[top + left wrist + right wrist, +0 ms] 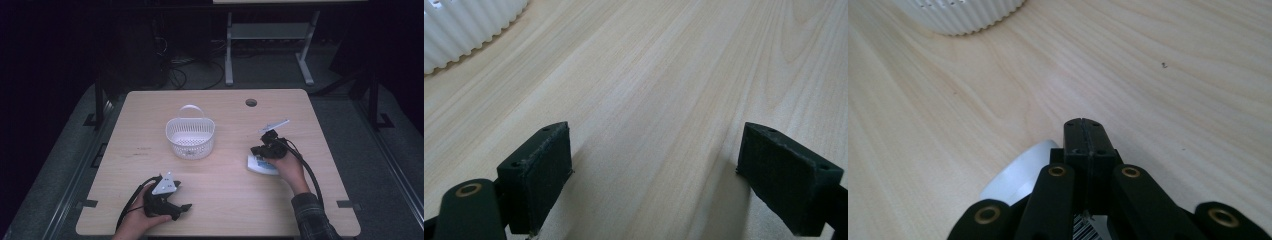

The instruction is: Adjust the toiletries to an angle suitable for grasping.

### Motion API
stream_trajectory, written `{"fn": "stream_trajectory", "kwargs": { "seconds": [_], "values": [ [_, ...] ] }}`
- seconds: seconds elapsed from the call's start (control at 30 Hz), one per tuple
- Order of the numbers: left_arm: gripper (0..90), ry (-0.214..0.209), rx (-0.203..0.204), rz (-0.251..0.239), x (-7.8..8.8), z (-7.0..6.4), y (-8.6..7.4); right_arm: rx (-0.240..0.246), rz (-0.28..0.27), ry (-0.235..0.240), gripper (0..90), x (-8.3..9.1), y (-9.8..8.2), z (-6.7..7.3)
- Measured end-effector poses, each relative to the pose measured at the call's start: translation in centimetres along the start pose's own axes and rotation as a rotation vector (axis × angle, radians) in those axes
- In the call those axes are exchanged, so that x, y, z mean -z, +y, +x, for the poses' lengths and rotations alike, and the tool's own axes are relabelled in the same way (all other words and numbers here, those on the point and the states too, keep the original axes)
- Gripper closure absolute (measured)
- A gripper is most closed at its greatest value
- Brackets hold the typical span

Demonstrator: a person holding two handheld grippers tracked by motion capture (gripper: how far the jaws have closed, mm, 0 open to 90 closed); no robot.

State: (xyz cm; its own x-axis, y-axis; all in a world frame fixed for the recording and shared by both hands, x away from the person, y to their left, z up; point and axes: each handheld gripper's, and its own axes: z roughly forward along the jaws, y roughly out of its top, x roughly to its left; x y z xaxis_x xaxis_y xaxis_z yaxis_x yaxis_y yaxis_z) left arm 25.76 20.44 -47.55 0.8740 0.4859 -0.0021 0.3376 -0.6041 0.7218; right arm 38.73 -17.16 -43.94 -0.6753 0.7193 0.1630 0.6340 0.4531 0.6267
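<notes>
One pale wooden table [220, 200] fills the middle of the high view, with a single round cable hole [251, 102] near its upper right edge. Just left of centre stands one white slotted basket [190, 137], upright, its thin handle arched over the far rim; its ribbed wall also shows at the upper left of the left gripper view [464, 30] and at the top of the right gripper view [963, 15].

There are two grippers. The left gripper [172, 207] lies at the lower left of the high view, held low over the table with its grey three-cornered plate on top and its jaws pointing to the right of the frame. In the left gripper view its two black pads [541, 175] stand wide apart with bare wood between them; it holds nothing.

The right gripper [261, 150] sits right of centre, jaws pointing toward the left of the frame. In the right gripper view its pads are pressed flat together, nothing showing between their tips.

One small white packet [262, 165] lies flat on the table right of centre, directly under that gripper and hand. Its long axis seems to run left to right across the frame. In the right gripper view its rounded white end [1018, 175] pokes out left of the jaws, a barcode strip below them. Whether the jaws touch it cannot be told.
</notes>
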Motion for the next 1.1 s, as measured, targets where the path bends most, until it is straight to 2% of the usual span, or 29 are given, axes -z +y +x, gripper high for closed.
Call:
{"fn": "stream_trajectory", "kwargs": {
  "seconds": [0.37, 0.8, 1.1],
  "values": [
    [13.1, 0.0, -0.003, 0.004, 0.0, 0.0, 0.0, 0.014, 0.004, 0.017, 89.8, 0.6, -1.3, 1.1],
    [13.1, 0.001, -0.002, 0.0, 0.0, 0.0, 0.0, 0.06, -0.011, 0.013, 89.8, 1.8, -2.8, 3.3],
    [13.1, 0.001, -0.001, 0.0, 0.0, 0.0, 0.0, 0.063, -0.032, 0.023, 89.8, 3.2, -4.1, 3.8]
  ]
}}
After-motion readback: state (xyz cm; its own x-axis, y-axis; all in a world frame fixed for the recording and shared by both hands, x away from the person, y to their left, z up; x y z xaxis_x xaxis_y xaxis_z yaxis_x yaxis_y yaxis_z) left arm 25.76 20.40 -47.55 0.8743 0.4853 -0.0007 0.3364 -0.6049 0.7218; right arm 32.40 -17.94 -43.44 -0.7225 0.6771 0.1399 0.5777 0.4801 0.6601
